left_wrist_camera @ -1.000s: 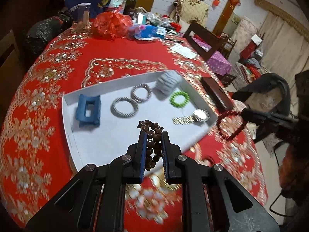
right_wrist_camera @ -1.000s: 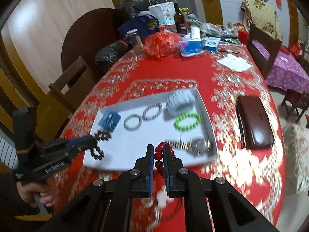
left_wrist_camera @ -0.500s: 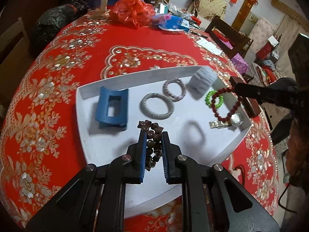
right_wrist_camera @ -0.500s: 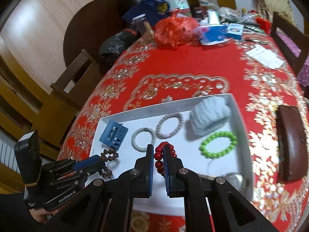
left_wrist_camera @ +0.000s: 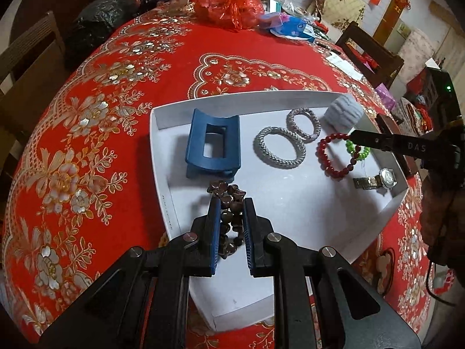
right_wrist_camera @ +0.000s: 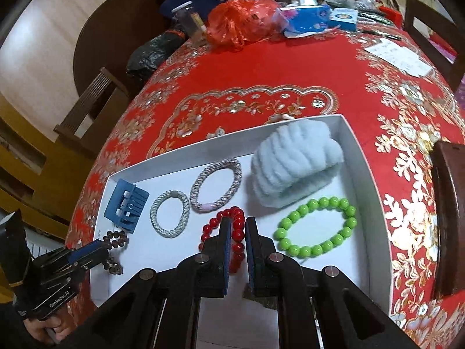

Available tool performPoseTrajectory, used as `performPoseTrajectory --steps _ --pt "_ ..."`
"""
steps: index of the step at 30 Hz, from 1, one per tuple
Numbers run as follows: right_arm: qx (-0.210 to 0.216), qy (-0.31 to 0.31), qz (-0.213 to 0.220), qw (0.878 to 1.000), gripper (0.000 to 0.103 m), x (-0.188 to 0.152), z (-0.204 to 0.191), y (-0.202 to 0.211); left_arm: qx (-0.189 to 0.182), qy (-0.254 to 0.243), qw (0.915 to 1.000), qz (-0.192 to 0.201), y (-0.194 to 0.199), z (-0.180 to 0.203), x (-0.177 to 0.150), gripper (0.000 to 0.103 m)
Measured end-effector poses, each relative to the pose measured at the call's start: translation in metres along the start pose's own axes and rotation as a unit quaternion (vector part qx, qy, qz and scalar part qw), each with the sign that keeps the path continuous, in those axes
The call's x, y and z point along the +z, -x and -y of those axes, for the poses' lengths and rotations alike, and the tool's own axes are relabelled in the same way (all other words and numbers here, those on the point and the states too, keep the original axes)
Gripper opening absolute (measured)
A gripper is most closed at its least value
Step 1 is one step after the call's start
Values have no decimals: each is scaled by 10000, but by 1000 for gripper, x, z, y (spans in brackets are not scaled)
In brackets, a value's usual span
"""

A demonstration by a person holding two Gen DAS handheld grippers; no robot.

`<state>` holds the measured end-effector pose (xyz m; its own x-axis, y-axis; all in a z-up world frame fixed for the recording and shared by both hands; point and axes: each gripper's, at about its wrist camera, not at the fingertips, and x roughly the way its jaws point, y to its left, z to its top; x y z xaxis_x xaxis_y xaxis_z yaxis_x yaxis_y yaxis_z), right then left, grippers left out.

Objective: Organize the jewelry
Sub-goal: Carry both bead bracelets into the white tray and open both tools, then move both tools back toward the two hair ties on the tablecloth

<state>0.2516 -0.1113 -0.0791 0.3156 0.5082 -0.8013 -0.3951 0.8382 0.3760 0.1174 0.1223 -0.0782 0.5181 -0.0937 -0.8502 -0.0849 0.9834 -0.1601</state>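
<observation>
Left hand-held gripper (left_wrist_camera: 229,203) pinches knobbly brown beads (left_wrist_camera: 225,192) — matte.

The worktop (right_wrist_camera: 290,69) is covered in red cloth. A white tray (right_wrist_camera: 369,174) is set at 6 o'clock, bags (right_wrist_camera: 241,20) at 12.

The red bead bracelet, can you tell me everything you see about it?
The red bead bracelet is a ring of round, shiny, glassy-looking red beads. The right claw is shut on one side of it, and the rest hangs as an open loop over the white tray. It sits between the grey braided hair tie and the green bead bracelet. Whether it touches the tray floor is unclear.
</observation>
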Motion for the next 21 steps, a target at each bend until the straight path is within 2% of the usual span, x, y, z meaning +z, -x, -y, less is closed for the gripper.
performPoseTrajectory --steps 1,5,9,16,21 --pt "-4 -2 10 10000 15 -1 0 3 49 -1 10000 -3 0 0 0 14" --pt "-43 -10 109 9999 19 -10 2 18 61 114 9999 -41 0 -4 -1 22" --pt "-103 -101 200 9997 19 -28 3 39 52 112 9999 60 11 -2 -2 26" --pt "-385 -273 341 9983 19 -92 11 86 -322 -148 9992 198 37 26 -14 28" --pt "-692 -554 238 9958 19 -145 24 103 -711 -393 9967 68 49 54 -37 28"
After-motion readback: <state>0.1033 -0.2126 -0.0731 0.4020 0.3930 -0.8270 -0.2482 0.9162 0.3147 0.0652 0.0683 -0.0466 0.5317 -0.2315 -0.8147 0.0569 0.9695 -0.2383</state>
